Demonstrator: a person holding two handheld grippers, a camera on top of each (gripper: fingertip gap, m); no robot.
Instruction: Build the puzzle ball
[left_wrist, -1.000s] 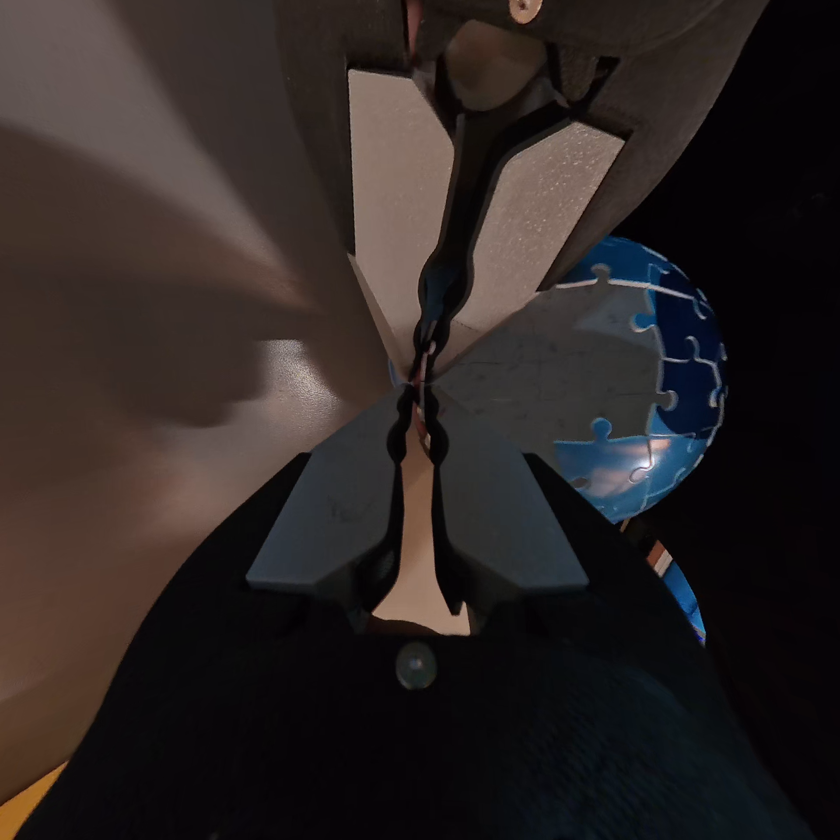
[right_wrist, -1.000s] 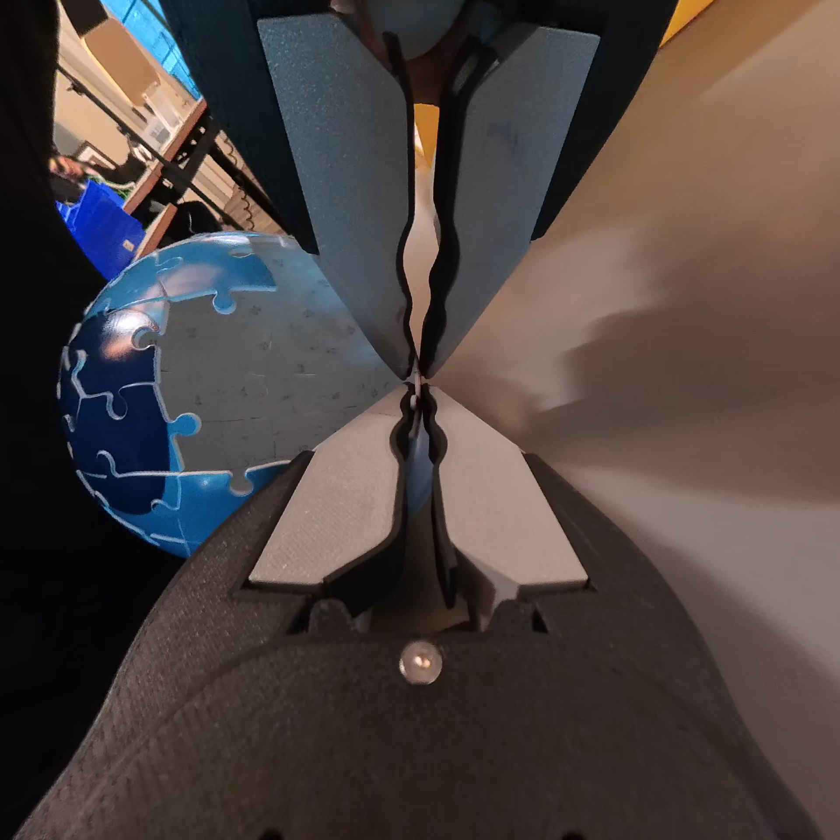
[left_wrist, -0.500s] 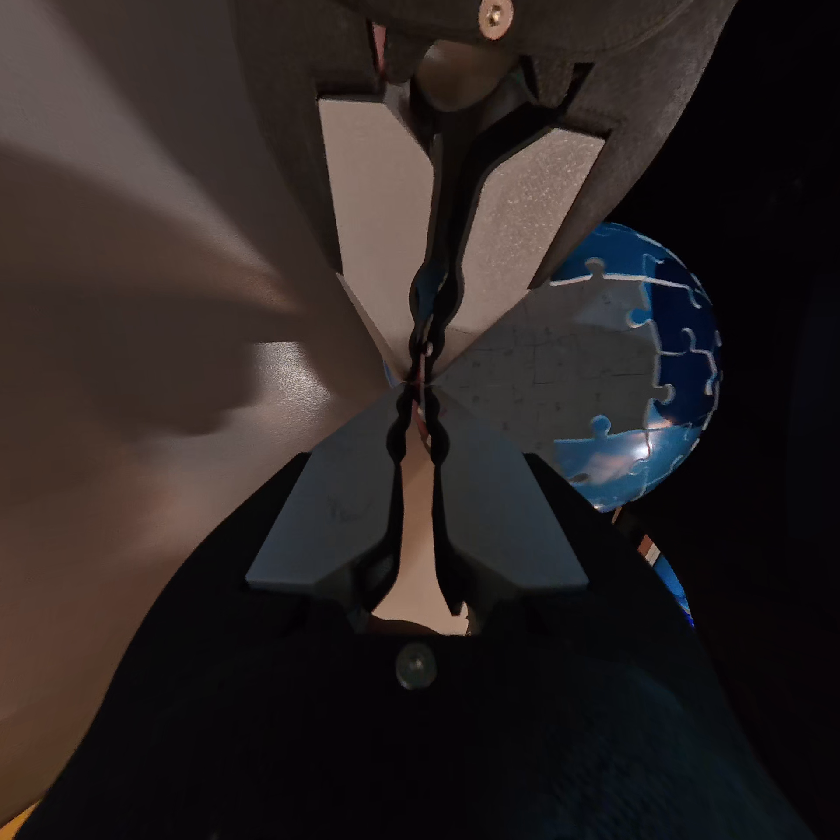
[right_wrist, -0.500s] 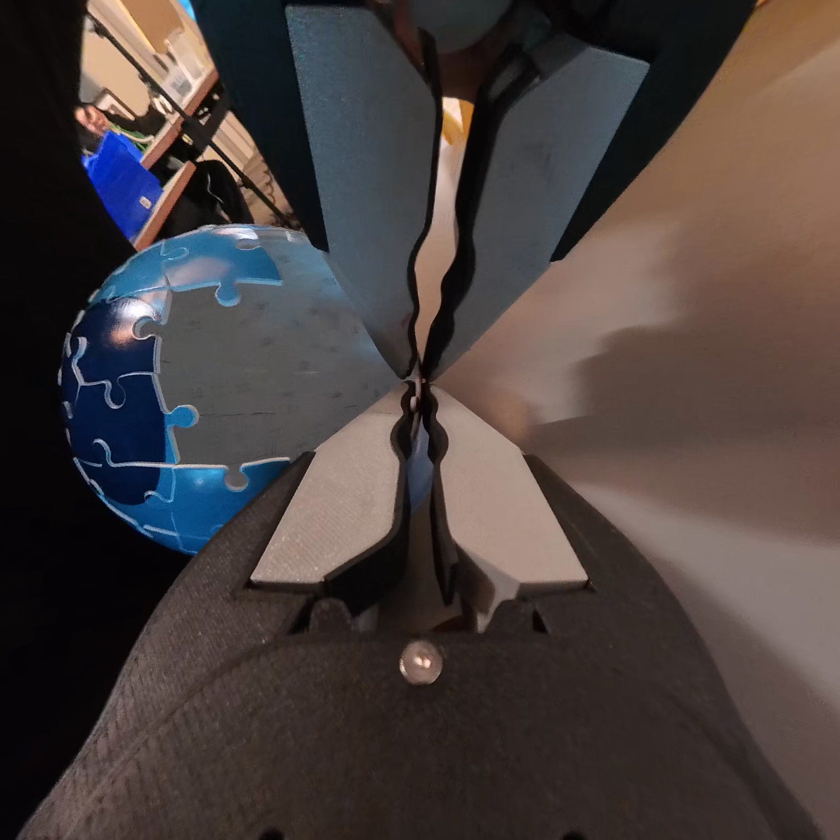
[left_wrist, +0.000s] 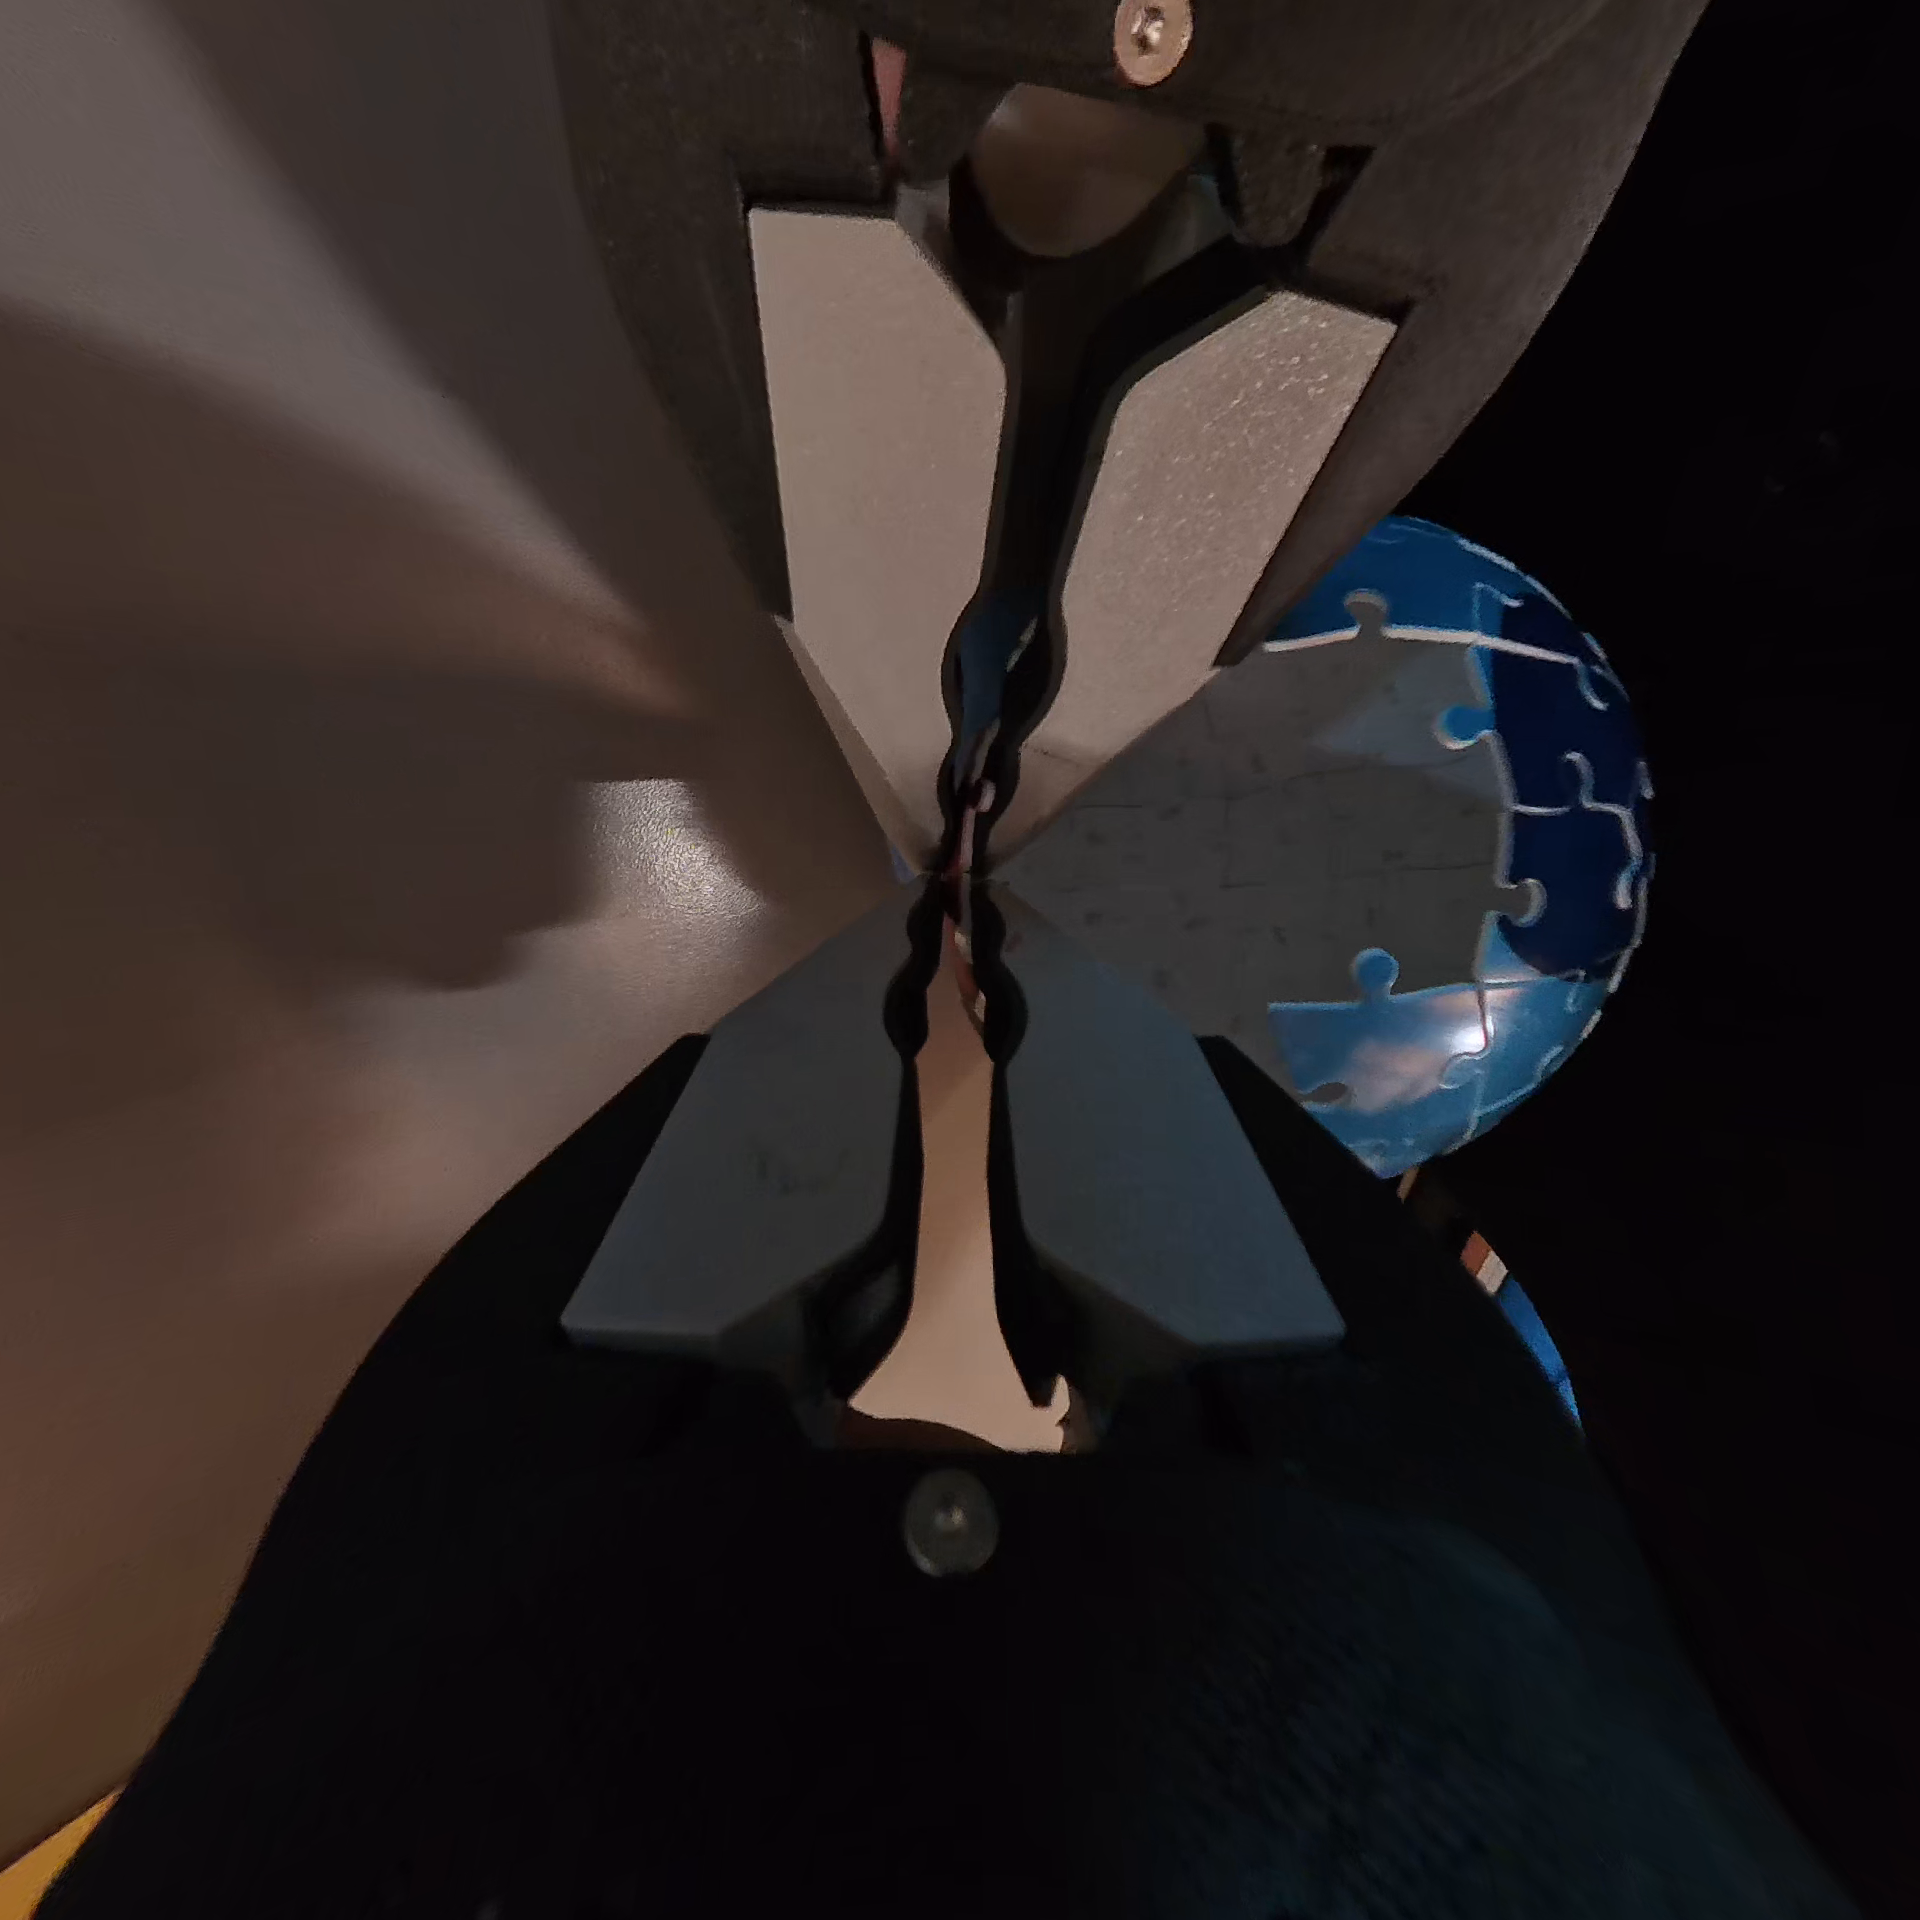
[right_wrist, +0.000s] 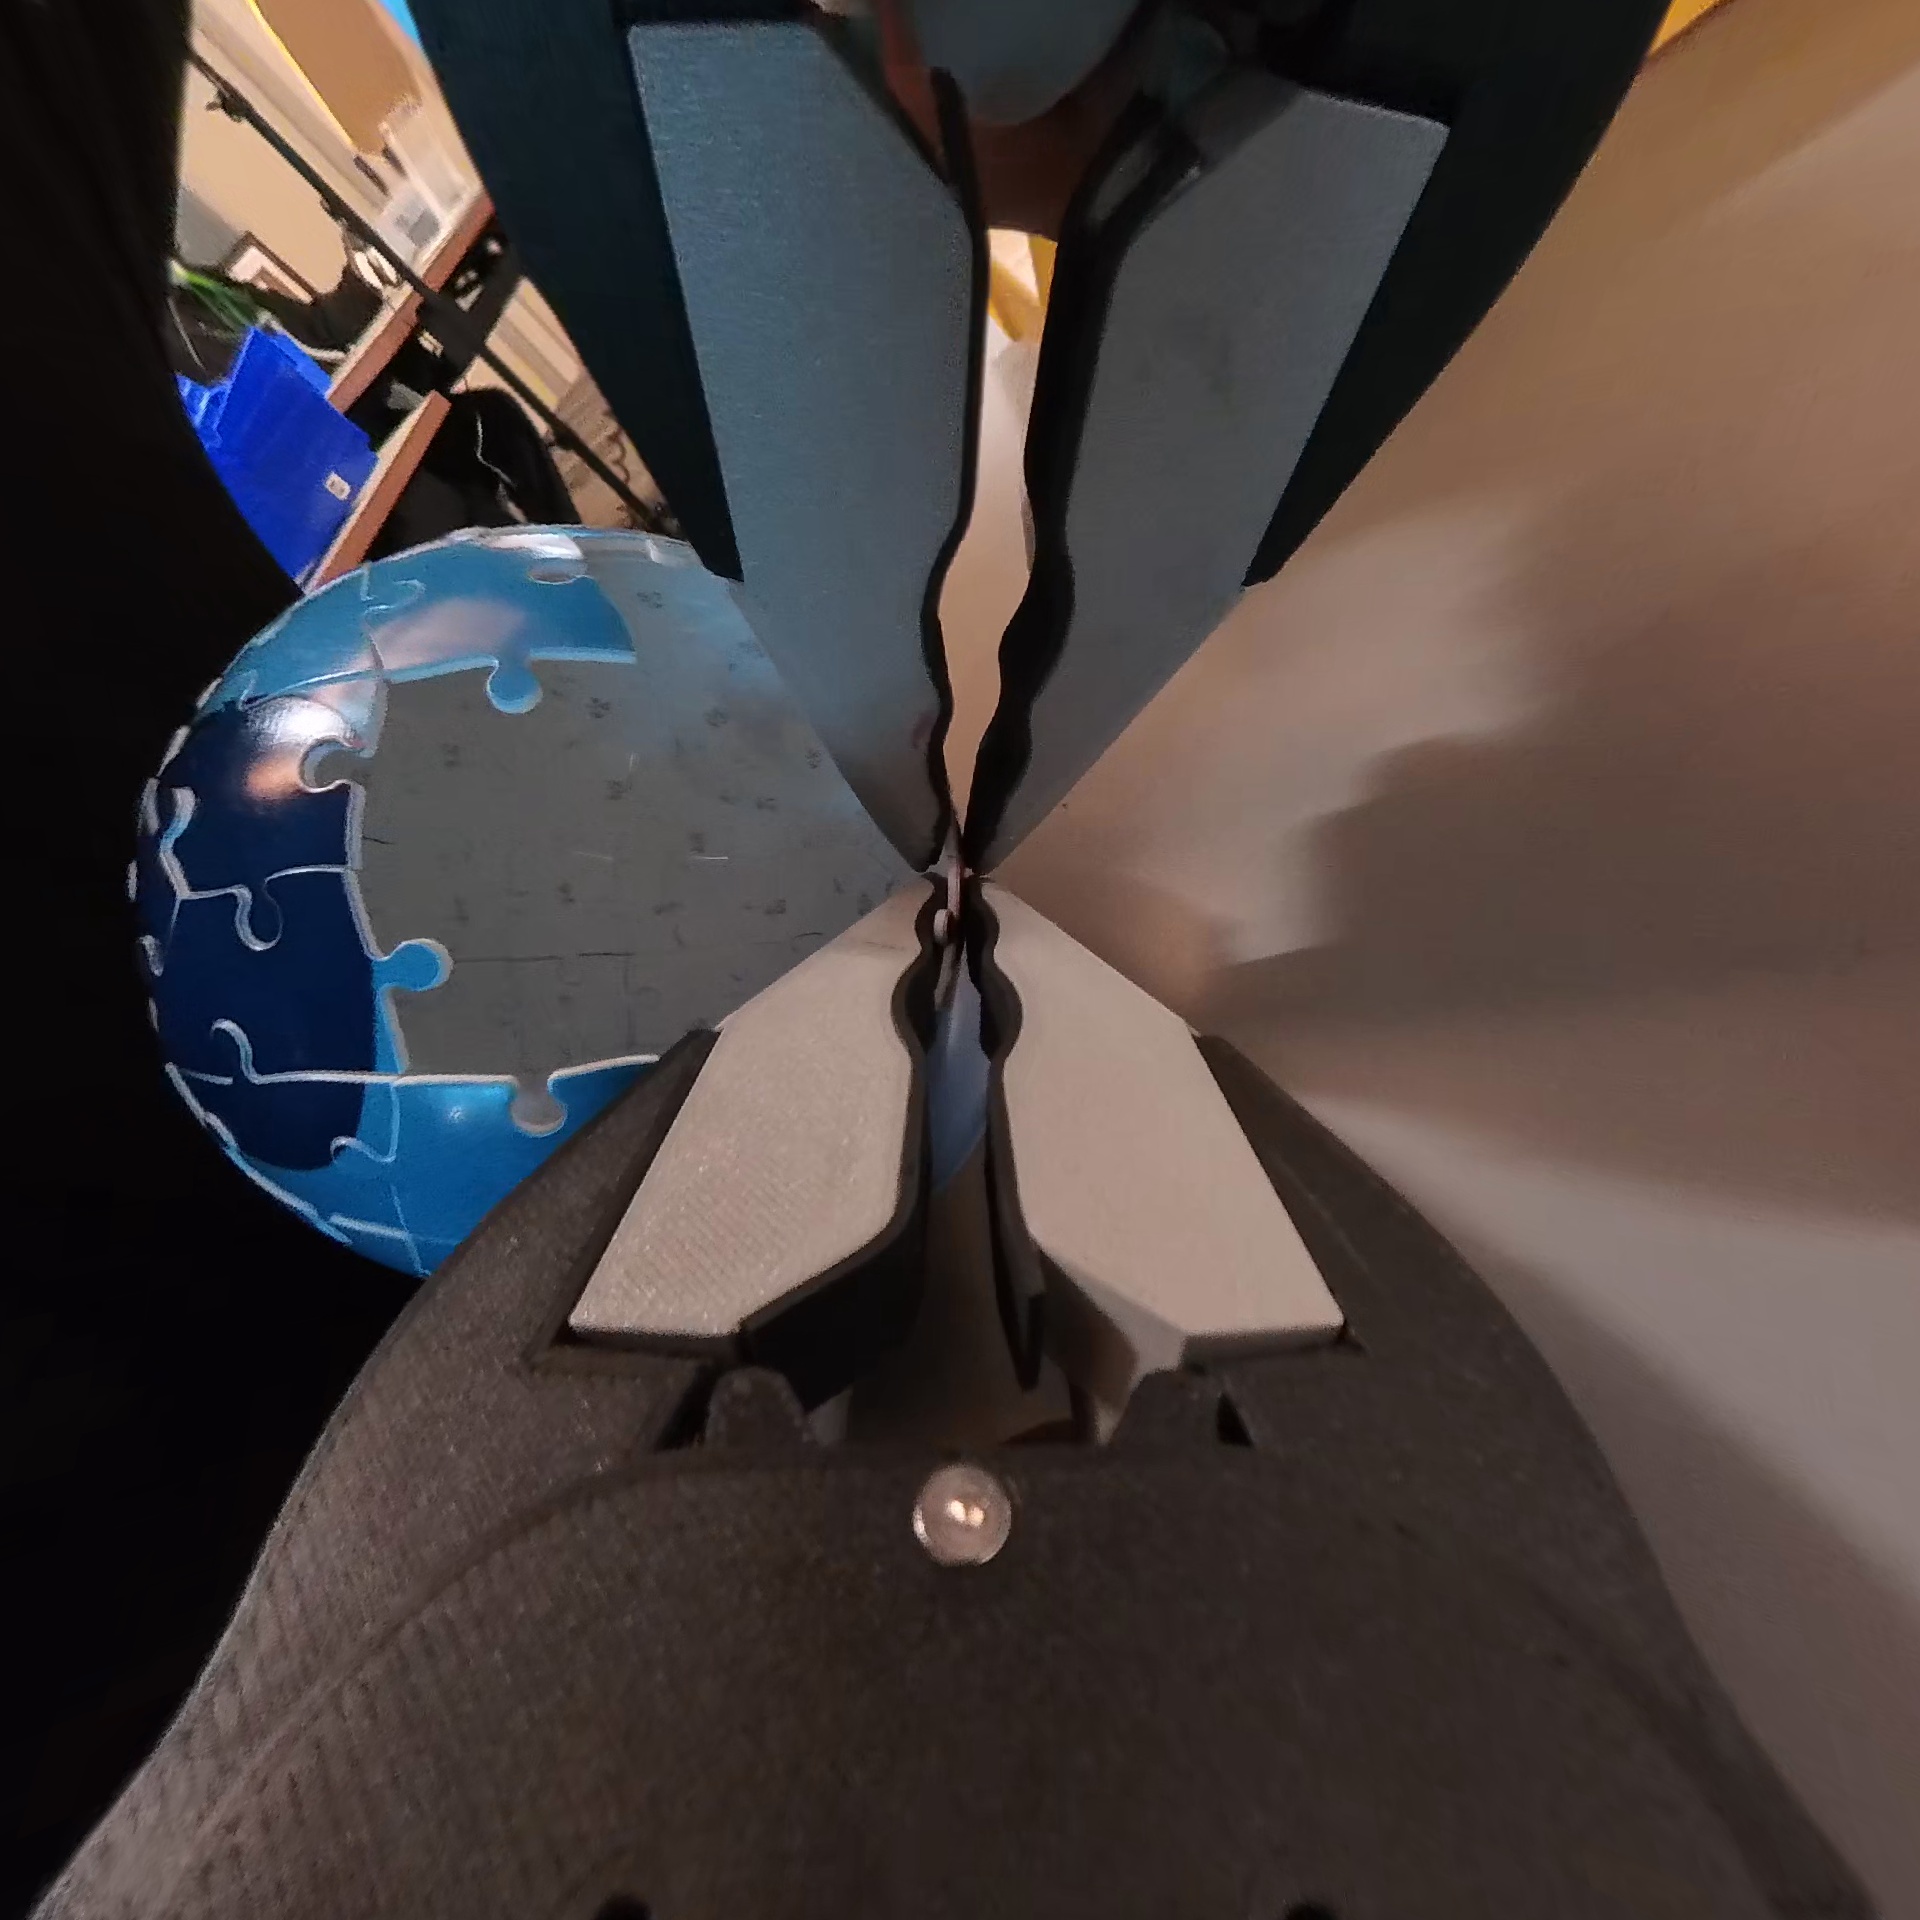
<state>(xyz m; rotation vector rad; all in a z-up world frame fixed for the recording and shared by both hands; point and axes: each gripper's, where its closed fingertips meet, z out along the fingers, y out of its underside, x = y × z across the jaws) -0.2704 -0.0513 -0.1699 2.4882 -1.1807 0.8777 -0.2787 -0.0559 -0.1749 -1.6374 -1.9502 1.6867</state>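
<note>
While the left claw (left_wrist: 951, 883) and right claw (right_wrist: 956, 883) meet tip to tip, each nearly closed on a small piece (right_wrist: 943, 914) edge, the puzzle ball (left_wrist: 1455, 862) sits just beside both tips, so the piece probably needs slow, square alignment before pressing in.

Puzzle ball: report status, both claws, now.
Left claw and right claw tip to tip, both shut on thin piece. Puzzle ball part-built, large grey area among blue, beside the claws. No obstruction seen.
</note>
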